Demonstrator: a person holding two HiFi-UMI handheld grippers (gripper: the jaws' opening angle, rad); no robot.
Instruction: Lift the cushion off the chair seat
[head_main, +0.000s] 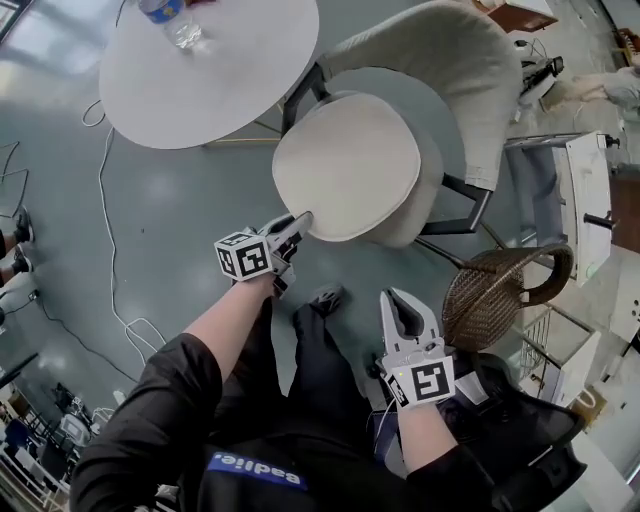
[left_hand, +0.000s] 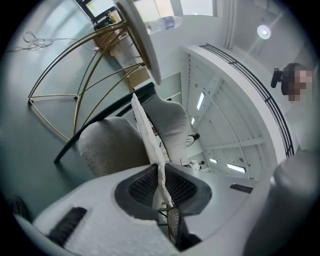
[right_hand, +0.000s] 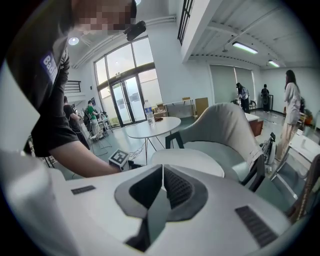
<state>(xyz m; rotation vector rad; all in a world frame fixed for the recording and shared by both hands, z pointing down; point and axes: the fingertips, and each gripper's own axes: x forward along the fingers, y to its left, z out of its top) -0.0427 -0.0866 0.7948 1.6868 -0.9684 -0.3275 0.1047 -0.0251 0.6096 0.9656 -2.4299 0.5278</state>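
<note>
The cushion (head_main: 350, 165) sat over the chair (head_main: 440, 50) seat, its near edge clamped in my left tongs (head_main: 300, 222) for lifting, while my right tongs (head_main: 397, 300) hung clenched and empty, well clear of it

Close view along the left gripper (left_hand: 161, 176), whose two pale grey jaws with black ribbed pads are pinched together on the thin edge of a flat off-white fabric cushion (left_hand: 146, 134). The cushion is seen edge-on, as a narrow strip rising from the jaws and leaning left. Just left of the cushion is the rough beige upholstery of an armchair (left_hand: 107, 145); its paler padded back shows just right of the cushion. Above the cushion hangs a round white table (left_hand: 144, 45) on thin curved gold wire legs (left_hand: 75, 75), with a clear plastic bottle (left_hand: 162, 23) beside its top. Grey-green floor (left_hand: 30, 145) lies far left of the cushion.
</note>
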